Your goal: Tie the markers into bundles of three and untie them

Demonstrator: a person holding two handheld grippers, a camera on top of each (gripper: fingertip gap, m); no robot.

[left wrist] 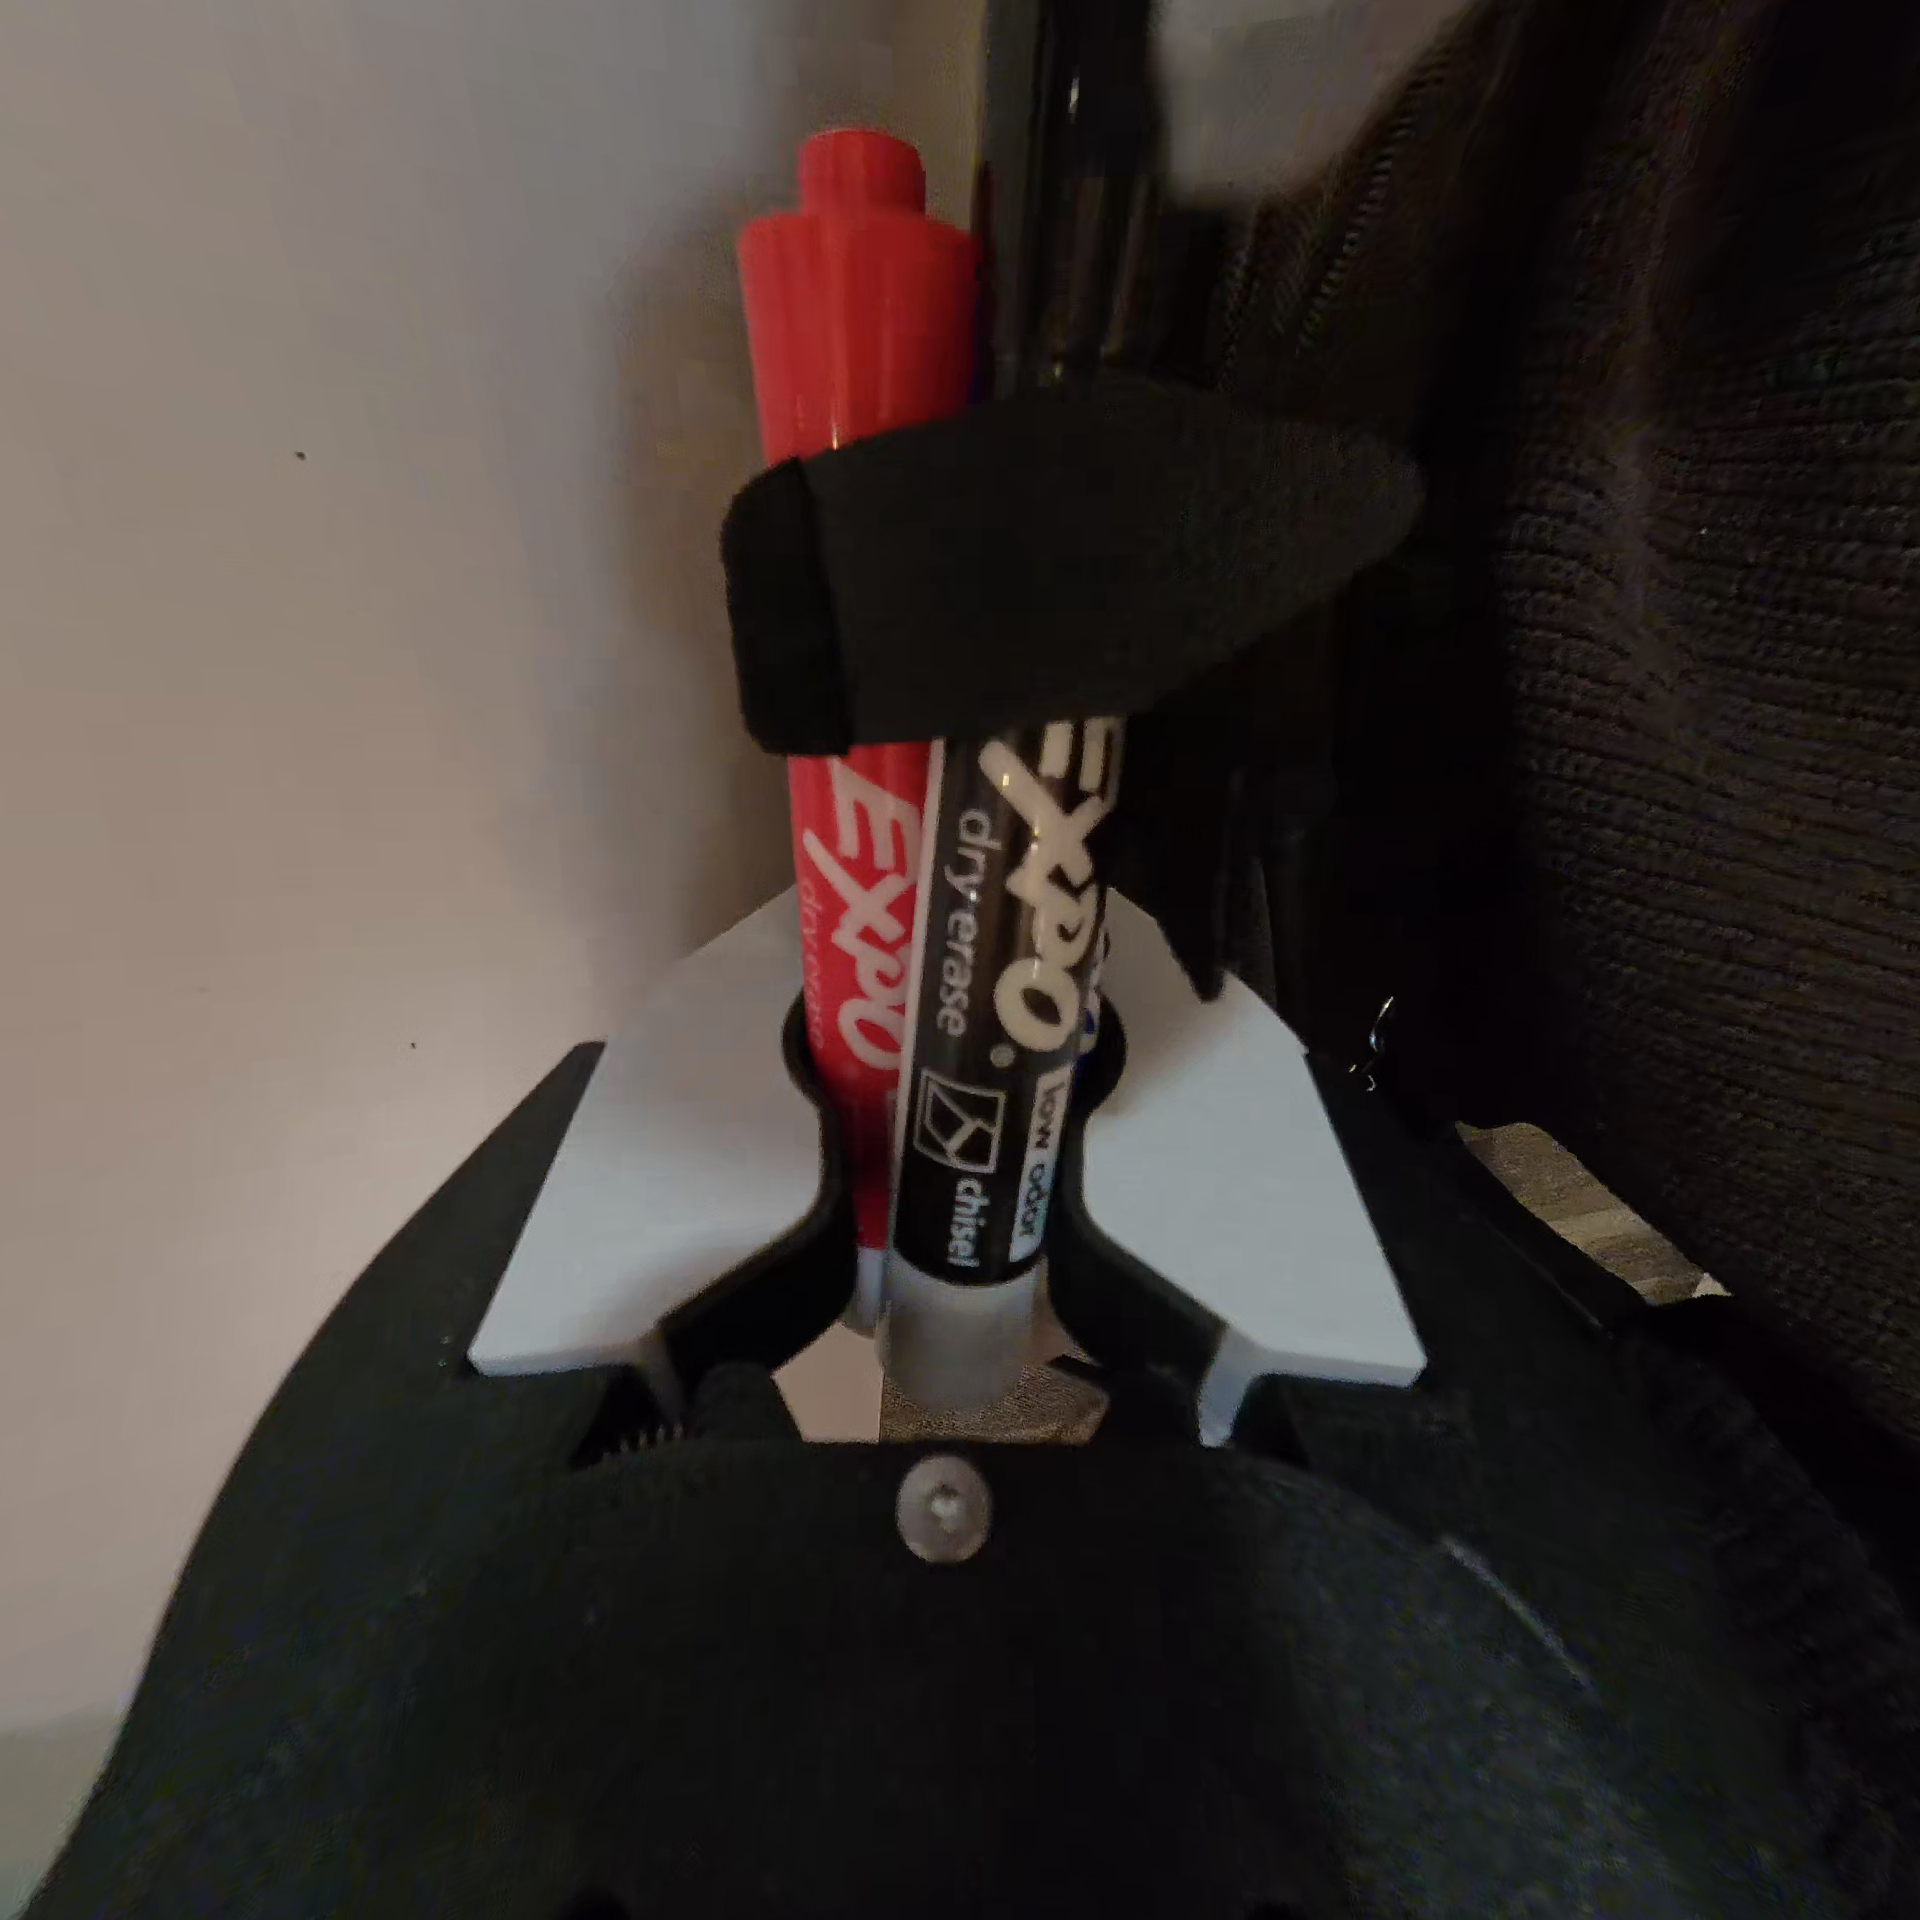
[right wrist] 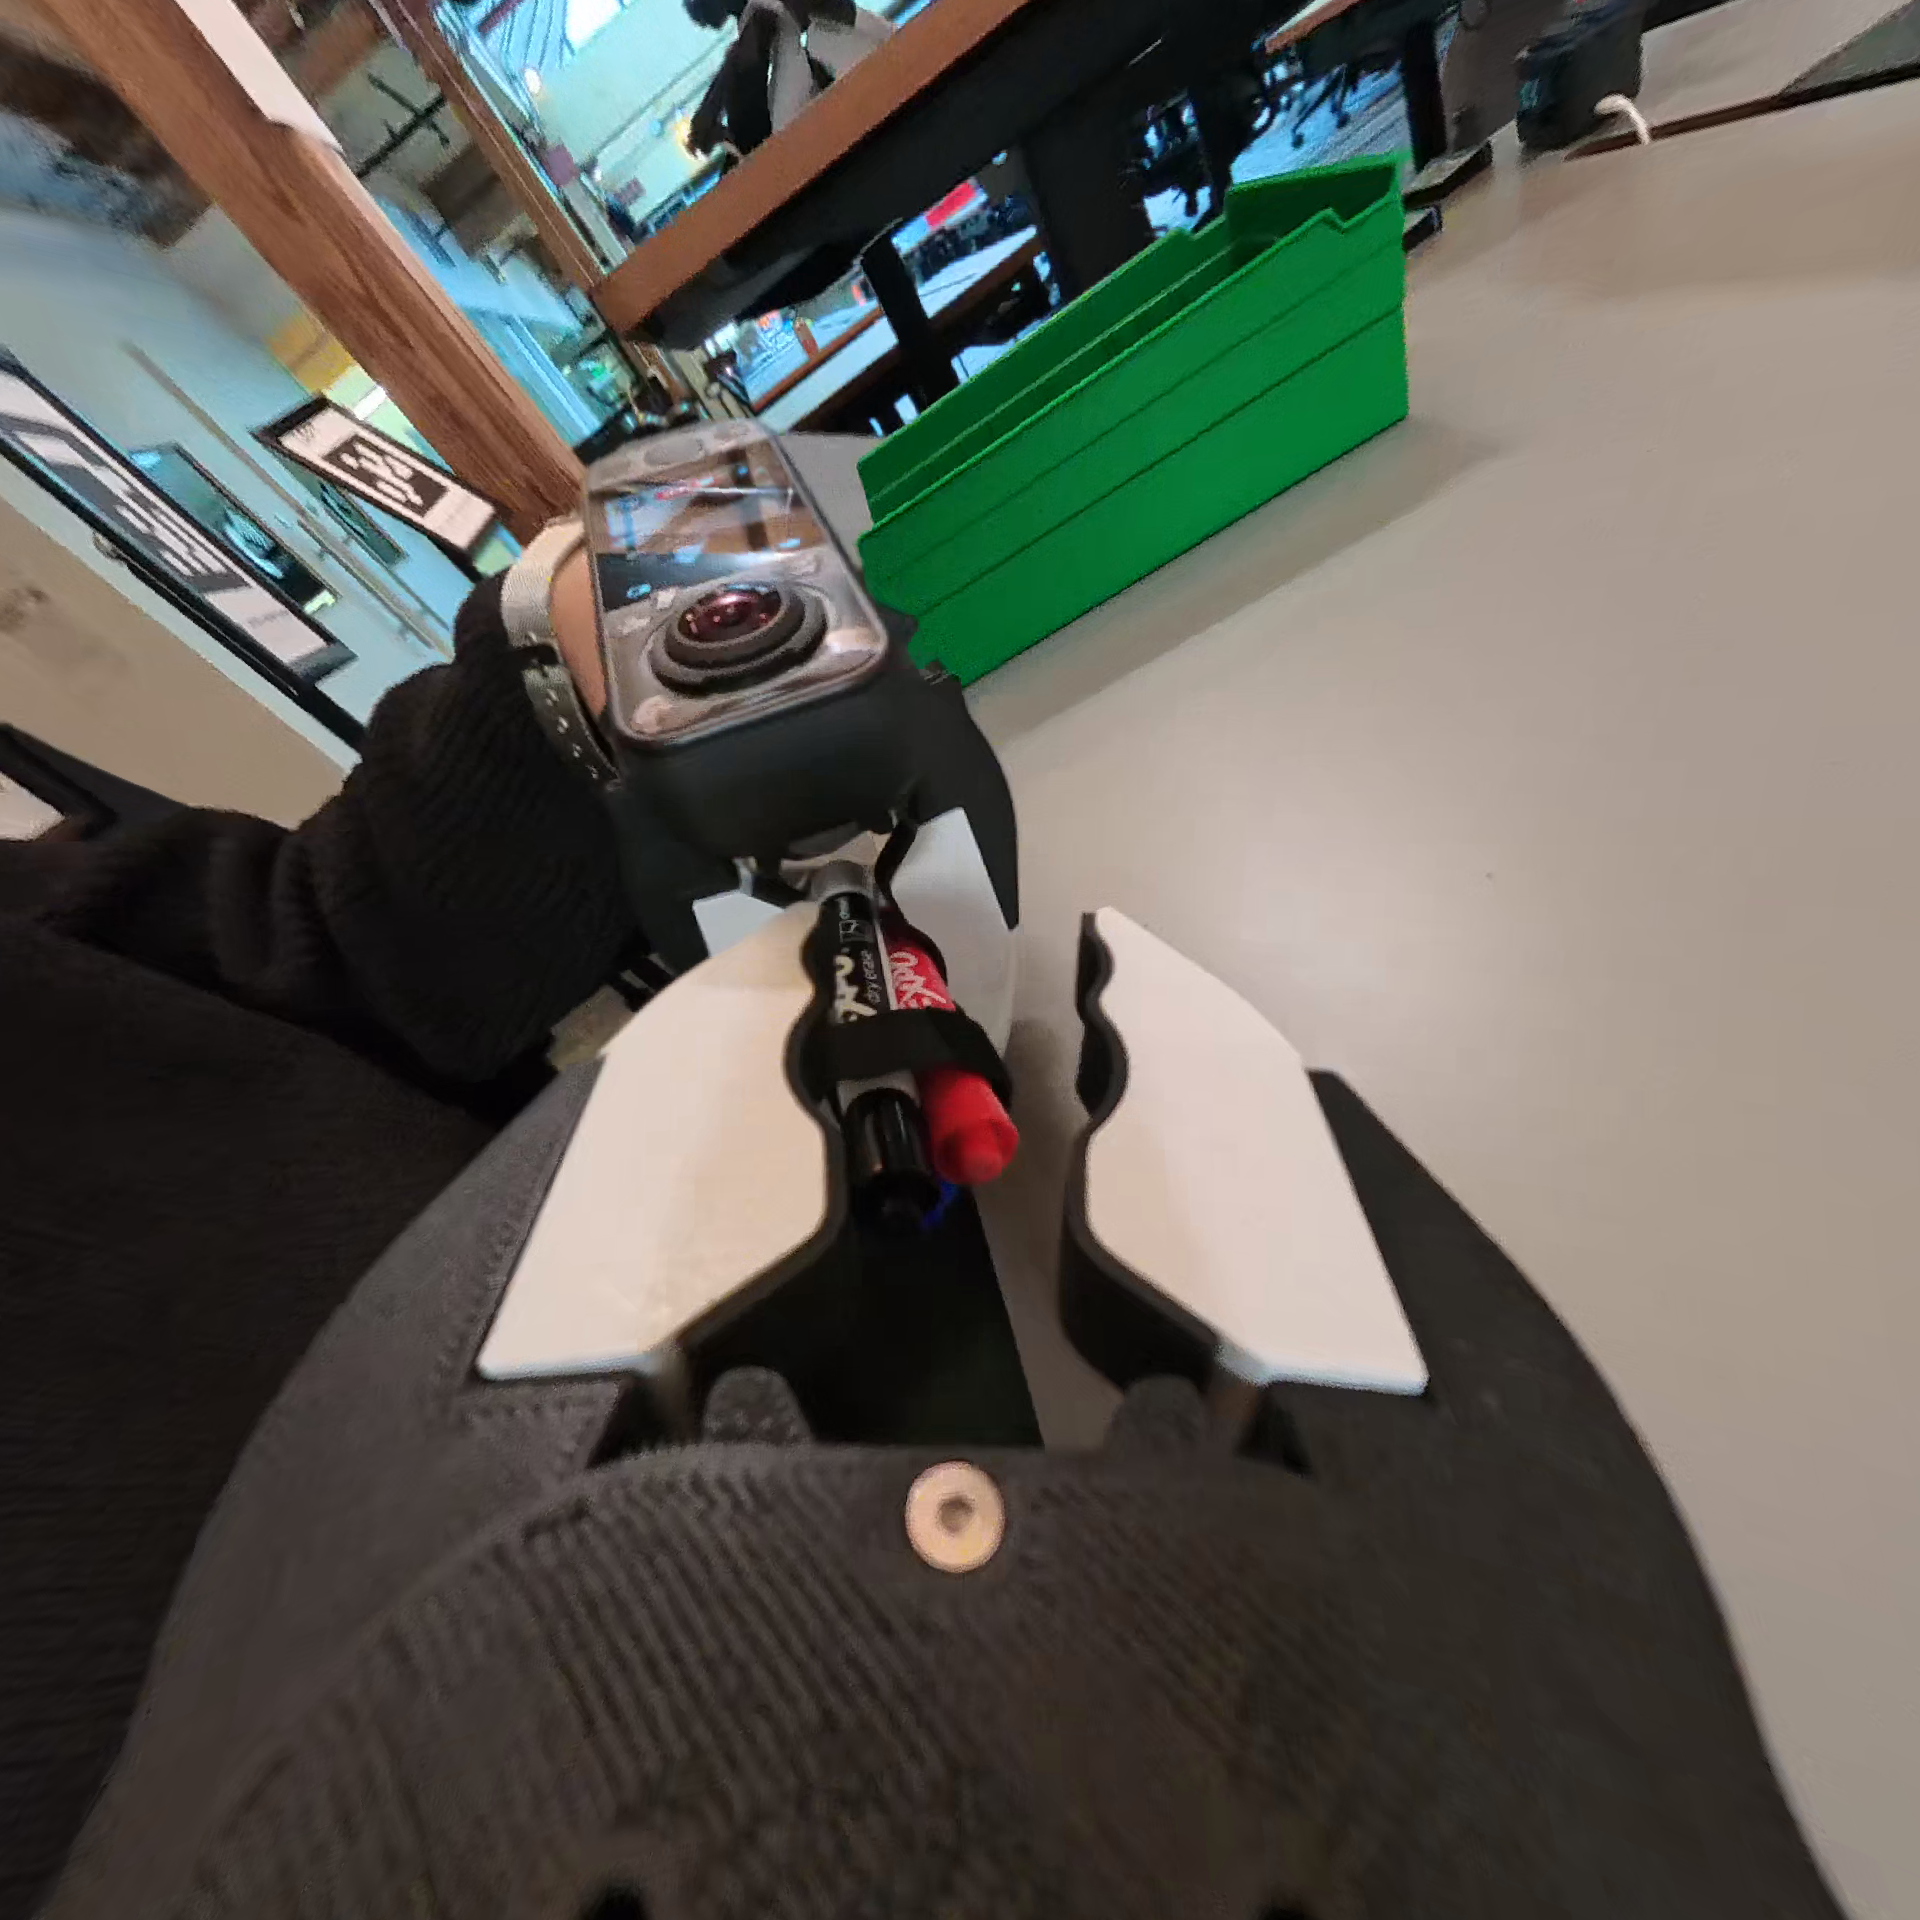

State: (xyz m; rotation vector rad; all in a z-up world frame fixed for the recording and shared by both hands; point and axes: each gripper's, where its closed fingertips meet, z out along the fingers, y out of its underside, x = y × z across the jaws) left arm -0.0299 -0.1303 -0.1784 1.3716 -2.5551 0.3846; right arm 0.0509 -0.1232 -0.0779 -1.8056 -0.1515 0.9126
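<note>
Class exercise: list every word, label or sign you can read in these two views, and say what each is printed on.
I do not quote writing; this is where it stands.
black marker: white print and a small symbol along the barrel.
red marker: white print along the barrel.
framed signs on the far wall: too blurred to read.
</note>
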